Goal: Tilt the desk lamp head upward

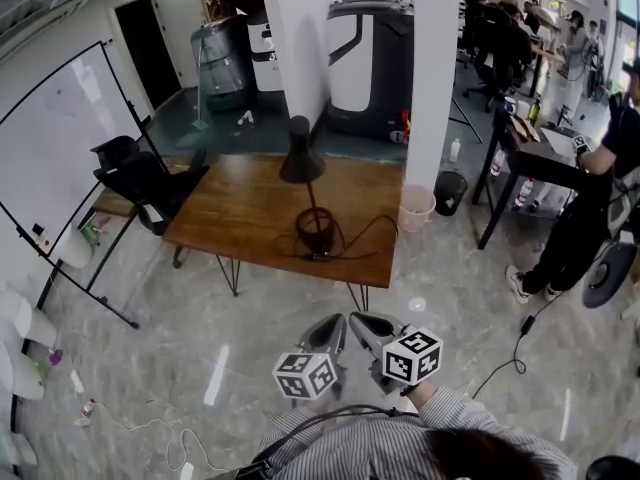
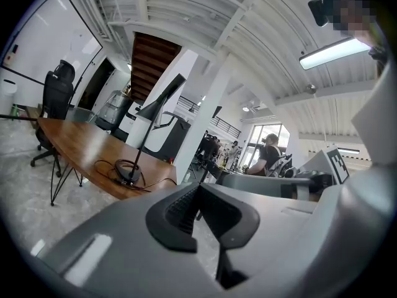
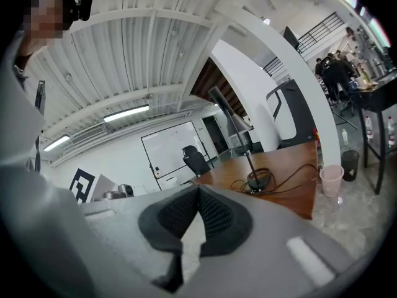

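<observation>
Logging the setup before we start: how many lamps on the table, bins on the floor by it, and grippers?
desk lamp: 1
bins: 2 (pale bin, black bin)
grippers: 2 (left gripper, right gripper, both shut)
Total: 5

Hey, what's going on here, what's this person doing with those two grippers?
A person stands on the floor a little short of the wooden table, holding a gripper in each hand. The left gripper and right gripper sit side by side, jaws closed on nothing, aimed toward the table. The black desk lamp stands on the table with its head pointing down and its cord looped round the base. Neither gripper touches it, so the tilt hasn't begun.
</observation>
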`<state>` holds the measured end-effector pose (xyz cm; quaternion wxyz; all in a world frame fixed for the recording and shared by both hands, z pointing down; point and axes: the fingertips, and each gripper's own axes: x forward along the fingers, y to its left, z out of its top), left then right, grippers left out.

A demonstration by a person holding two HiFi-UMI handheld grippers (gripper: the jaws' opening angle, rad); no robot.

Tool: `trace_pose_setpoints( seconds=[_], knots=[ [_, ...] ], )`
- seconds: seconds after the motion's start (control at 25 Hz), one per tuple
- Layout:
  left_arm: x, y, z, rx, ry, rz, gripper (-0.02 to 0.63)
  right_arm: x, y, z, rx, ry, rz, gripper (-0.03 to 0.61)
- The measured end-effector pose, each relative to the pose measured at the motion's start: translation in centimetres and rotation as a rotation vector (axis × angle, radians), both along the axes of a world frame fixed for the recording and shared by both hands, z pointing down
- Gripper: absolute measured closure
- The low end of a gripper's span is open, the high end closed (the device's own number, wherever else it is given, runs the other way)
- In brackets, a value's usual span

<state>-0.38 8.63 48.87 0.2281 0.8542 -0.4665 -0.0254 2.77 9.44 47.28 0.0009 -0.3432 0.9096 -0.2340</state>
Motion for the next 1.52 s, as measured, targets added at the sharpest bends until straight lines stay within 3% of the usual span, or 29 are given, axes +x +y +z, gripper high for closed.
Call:
trace_pose_setpoints(
  seconds=[0.24,0.44,0.72,0.92,1.28,1.52],
  knots=[
    [0.6,-1.3,-0.5,0.029,0.008,0.029,0.609,1.3,-0.7,-1.6,0.075,-0.090,-0.047,0.575],
    [0.5,-3.4,-0.6,0.066,0.015,0.031,0.609,3.0,-1.8,-3.1,0.226,-0.006,-0.089,0.575],
    [-0.1,-8.1,-0.7,0.080,0.032,0.044,0.572,4.2,-7.2,-5.4,0.307,-0.010,-0.070,0.561],
    [-2.7,-14.1,-1.6,0.112,0.029,0.023,0.544,2.0,-13.2,-8.8,0.441,0.033,-0.063,0.554],
    [-5.5,-24.4,-2.7,0.118,-0.006,0.111,0.499,-1.2,-24.0,-15.2,0.635,0.086,-0.026,0.478],
    [-6.3,-29.3,-1.4,0.074,-0.024,0.167,0.479,-3.9,-28.5,-19.0,0.749,0.131,-0.105,0.411]
  ],
)
